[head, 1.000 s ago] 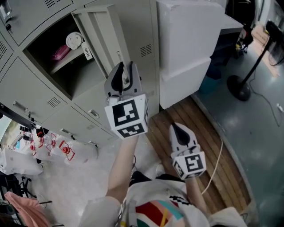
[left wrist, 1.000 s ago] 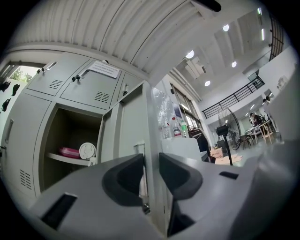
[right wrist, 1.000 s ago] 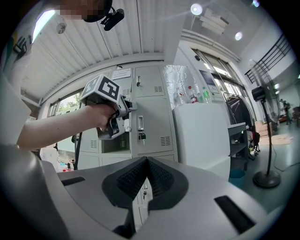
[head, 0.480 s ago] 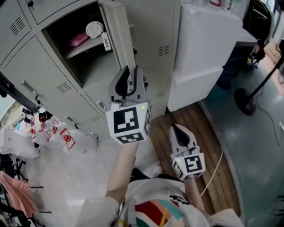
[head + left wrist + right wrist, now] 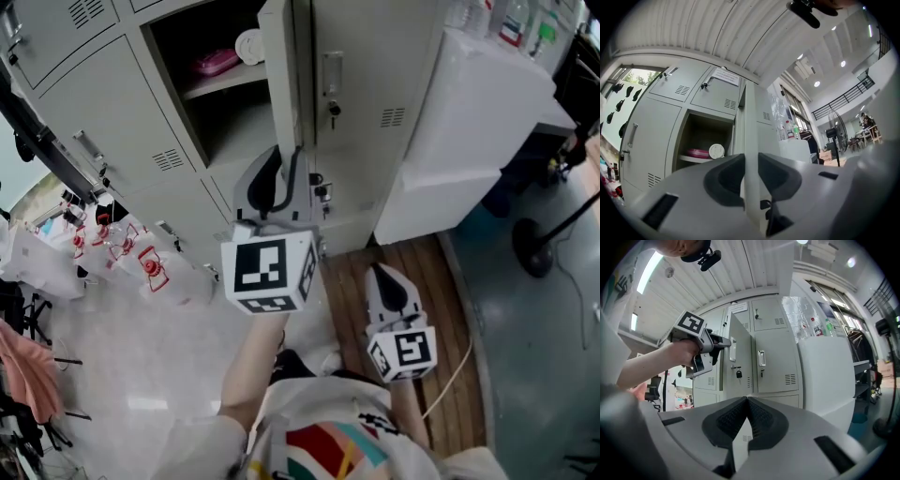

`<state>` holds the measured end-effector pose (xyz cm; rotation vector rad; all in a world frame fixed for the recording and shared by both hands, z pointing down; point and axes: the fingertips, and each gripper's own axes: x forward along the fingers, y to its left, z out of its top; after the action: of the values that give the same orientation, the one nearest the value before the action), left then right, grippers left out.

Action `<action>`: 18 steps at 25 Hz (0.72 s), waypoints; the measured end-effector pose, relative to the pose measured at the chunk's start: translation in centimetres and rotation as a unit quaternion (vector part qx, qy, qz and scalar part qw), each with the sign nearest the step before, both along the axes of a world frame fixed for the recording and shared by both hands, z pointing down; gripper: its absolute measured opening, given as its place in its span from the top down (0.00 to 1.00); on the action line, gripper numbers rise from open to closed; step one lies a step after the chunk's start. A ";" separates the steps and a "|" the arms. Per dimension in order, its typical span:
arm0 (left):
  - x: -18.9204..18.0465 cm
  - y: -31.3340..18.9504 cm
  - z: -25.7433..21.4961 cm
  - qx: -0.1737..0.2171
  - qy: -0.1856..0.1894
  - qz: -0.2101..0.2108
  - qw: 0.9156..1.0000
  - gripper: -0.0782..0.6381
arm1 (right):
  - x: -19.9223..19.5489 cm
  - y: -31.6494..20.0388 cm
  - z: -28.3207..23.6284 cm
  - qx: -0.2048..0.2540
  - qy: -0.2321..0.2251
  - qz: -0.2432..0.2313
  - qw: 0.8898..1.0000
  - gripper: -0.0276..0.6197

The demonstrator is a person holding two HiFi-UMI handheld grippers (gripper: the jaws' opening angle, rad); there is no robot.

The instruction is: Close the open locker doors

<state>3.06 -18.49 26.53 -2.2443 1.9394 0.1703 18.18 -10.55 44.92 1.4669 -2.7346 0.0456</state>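
Note:
One grey locker door (image 5: pixel 279 66) stands open, edge-on to me, beside its open compartment (image 5: pixel 225 112). That compartment holds a pink item (image 5: pixel 216 63) and a white round thing (image 5: pixel 249 45) on a shelf. My left gripper (image 5: pixel 281 157) is raised to the door's free edge (image 5: pixel 751 126). Its jaws have just been closing, with that edge between the pads (image 5: pixel 733 171). The right gripper view shows the same grip on the door (image 5: pixel 740 357). Lower and nearer to me, my right gripper (image 5: pixel 382 274) is shut with nothing in it (image 5: pixel 746 401).
Closed lockers (image 5: pixel 375 84) are to the door's right, one with a padlock (image 5: pixel 322 192). A big white cabinet (image 5: pixel 478 122) stands right of them. Below are a wooden floor strip (image 5: pixel 417 272), a stand's round base (image 5: pixel 532 259) and red-tagged clutter (image 5: pixel 141 267) at left.
My left gripper has moved along with the door's edge, and the door now looks edge-on instead of showing its inner face. The right gripper has shifted slightly, still shut.

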 end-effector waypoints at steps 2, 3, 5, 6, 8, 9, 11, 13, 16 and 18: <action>-1.5 0.3 0.0 0.000 0.000 -0.010 1.000 0.77 | -1.1 -0.4 -0.2 0.000 0.001 -0.009 1.000 0.95; -2.4 0.4 0.0 -0.002 0.002 -0.017 1.000 0.77 | -2.0 -0.6 -0.4 -0.002 0.001 -0.017 1.000 0.95; -4.4 0.5 -0.1 -0.006 0.008 -0.031 0.999 0.78 | -3.9 -0.8 -0.6 -0.009 0.002 -0.034 0.999 0.95; -5.3 0.4 -0.1 -0.008 0.010 -0.034 0.999 0.78 | -4.8 -1.0 -0.7 -0.012 0.003 -0.042 0.999 0.95; -7.0 0.1 -0.1 -0.014 0.013 -0.035 0.999 0.78 | -6.7 -1.4 -0.9 -0.010 0.007 -0.055 0.998 0.95; -7.7 0.1 0.0 -0.016 0.013 -0.035 0.999 0.78 | -7.7 -1.6 -1.1 -0.009 0.007 -0.063 0.998 0.95; -8.9 0.0 0.1 -0.017 0.016 -0.038 0.999 0.78 | -9.4 -1.7 -1.7 -0.008 0.007 -0.076 0.997 0.95; -9.8 -0.2 0.0 -0.015 0.019 -0.041 0.999 0.77 | -10.8 -1.9 -2.1 -0.006 0.011 -0.085 0.996 0.95; -11.0 -0.5 0.0 -0.013 0.020 -0.044 0.999 0.77 | -12.1 -2.0 -2.1 0.001 0.023 -0.092 0.995 0.95; -11.9 -0.8 0.0 -0.015 0.022 -0.046 0.999 0.76 | -12.3 -2.1 -1.9 -0.004 0.024 -0.086 0.996 0.95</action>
<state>-8.86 -19.28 26.49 -2.1825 2.0757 0.1823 5.89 -12.69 42.99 1.2083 -2.8061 0.0175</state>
